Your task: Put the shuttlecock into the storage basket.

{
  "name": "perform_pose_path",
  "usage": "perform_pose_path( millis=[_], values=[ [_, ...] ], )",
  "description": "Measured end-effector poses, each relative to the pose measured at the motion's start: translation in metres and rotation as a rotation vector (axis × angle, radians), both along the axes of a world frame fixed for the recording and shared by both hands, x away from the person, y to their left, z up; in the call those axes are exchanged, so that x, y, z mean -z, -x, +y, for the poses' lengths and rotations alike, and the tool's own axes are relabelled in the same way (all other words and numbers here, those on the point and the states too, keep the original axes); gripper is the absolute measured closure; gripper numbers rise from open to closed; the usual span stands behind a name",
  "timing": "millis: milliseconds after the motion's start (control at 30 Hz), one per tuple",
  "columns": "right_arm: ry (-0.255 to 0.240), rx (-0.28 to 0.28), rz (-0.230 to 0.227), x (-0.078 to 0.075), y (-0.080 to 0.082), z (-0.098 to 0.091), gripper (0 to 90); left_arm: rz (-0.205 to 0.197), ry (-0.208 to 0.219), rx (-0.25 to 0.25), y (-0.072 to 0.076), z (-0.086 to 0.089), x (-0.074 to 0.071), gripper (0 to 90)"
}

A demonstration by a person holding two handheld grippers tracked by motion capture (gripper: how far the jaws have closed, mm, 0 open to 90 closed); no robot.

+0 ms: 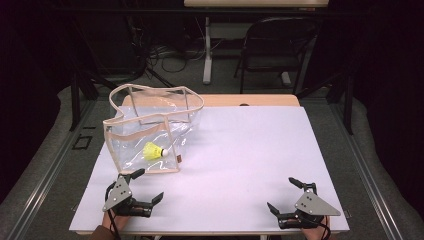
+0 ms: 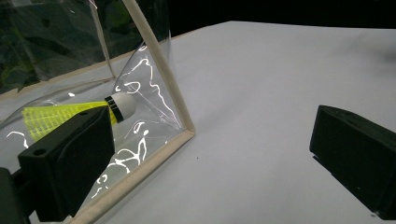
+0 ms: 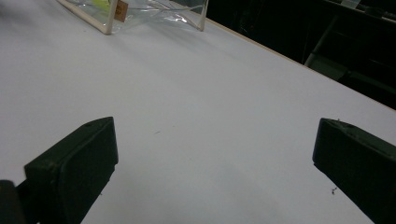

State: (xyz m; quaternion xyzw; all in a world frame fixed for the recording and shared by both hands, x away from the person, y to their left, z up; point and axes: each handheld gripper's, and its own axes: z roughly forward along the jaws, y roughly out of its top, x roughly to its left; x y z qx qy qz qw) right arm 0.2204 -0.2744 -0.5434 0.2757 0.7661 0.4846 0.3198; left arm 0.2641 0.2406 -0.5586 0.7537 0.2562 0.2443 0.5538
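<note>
My left claw [image 1: 141, 186] rests w/ jaws wide, holding nothing, just beside the clear bag [image 1: 150, 127]; yellow shuttlecock [image 1: 154, 151] lies inside it; right claw [image 1: 287, 195] gapes too, well apart, probably waiting.

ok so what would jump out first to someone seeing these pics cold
The bright yellow shuttlecock catches the eye first, lying inside a clear plastic bag with beige trim at the far left of the white table. Next come the two black tools at the near edge: the left hand-held gripper sits open just in front of the bag, and the right hand-held gripper sits open on bare table, well away from it.
</note>
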Motion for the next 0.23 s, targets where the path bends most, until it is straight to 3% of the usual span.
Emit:
perform_pose_path(
  millis=[233],
  values=[
    [-0.003, 0.009, -0.002, 0.0002, -0.0004, -0.0001, 0.0, 0.000, -0.003, -0.001, -0.0005, -0.0002, 0.0002, 0.0]
  ],
)
